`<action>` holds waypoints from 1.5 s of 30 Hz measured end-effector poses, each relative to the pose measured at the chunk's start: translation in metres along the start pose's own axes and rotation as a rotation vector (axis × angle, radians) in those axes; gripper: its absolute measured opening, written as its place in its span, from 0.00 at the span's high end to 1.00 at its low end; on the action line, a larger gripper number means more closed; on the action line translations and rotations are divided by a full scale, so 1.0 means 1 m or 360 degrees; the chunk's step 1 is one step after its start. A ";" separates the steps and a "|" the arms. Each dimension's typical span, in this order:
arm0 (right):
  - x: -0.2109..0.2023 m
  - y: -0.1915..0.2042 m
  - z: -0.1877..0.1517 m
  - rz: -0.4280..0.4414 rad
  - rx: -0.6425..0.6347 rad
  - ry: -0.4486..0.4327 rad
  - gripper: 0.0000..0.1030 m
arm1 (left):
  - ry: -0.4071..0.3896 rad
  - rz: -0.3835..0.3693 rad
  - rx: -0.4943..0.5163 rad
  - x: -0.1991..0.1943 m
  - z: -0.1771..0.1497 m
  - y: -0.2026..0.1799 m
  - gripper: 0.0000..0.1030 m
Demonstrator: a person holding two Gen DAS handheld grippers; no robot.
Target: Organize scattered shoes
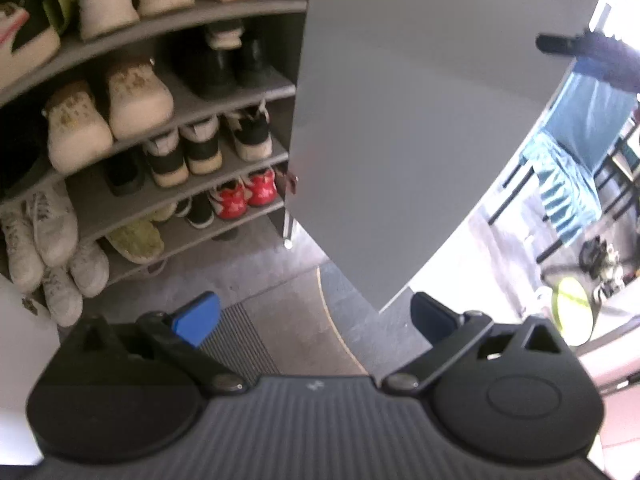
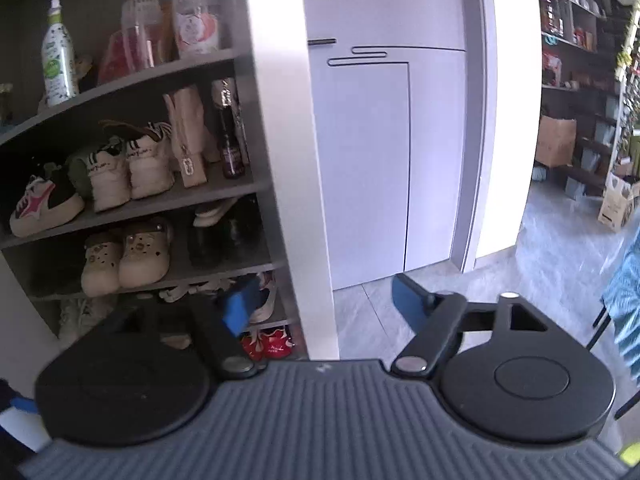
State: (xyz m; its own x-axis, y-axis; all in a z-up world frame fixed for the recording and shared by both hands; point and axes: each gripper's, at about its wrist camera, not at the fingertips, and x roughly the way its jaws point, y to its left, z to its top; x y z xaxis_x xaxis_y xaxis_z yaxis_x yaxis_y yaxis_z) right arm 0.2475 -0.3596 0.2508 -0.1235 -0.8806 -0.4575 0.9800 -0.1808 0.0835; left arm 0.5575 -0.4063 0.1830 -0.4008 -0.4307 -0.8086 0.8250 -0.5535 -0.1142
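Observation:
An open shoe cabinet with grey shelves (image 1: 240, 96) fills the left of both wrist views. Its rows hold cream sneakers (image 1: 108, 0), beige clogs (image 1: 136, 100), black-and-cream trainers (image 1: 200, 148), red shoes (image 1: 244, 196) and white sneakers (image 1: 52, 224). In the right wrist view the same shelves (image 2: 168, 200) show clogs (image 2: 140, 256) and red shoes (image 2: 276, 342) low down. My left gripper (image 1: 316, 316) hovers open above the grey mat, nothing between its blue pads. My right gripper (image 2: 320, 304) is open and empty in front of the cabinet's edge.
The cabinet's open grey door (image 1: 400, 120) hangs at the centre. A dark doormat (image 1: 240, 332) lies below. A chair draped with blue cloth (image 1: 576, 160) and loose shoes (image 1: 600, 264) stand at the right. White closet doors (image 2: 380, 160) and a storage room (image 2: 576, 120) lie beyond.

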 end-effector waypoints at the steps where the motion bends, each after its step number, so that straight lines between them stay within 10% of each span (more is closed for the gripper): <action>1: -0.003 0.002 0.005 0.0013 -0.0021 -0.0002 0.37 | -0.0011 0.0007 0.0000 -0.007 0.007 -0.003 0.00; 10: -0.027 0.032 0.048 -0.0077 -0.0086 -0.0002 0.71 | -0.0285 0.0038 -0.0014 -0.120 0.094 -0.011 0.00; 27: -0.036 0.195 0.054 -0.0032 -0.0132 -0.0001 0.74 | -0.0469 0.0243 -0.0153 -0.207 0.135 0.067 0.00; 45: 0.068 0.398 0.086 -0.0415 0.0198 -0.0124 0.64 | -0.0401 0.0048 0.0021 -0.218 0.164 0.255 0.00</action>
State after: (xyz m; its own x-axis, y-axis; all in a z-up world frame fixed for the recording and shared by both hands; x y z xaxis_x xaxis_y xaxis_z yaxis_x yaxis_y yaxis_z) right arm 0.6154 -0.5296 0.3292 -0.3846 -0.8276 -0.4088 0.8877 -0.4531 0.0821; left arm 0.7902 -0.5708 0.4249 -0.4640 -0.6106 -0.6418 0.8335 -0.5462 -0.0829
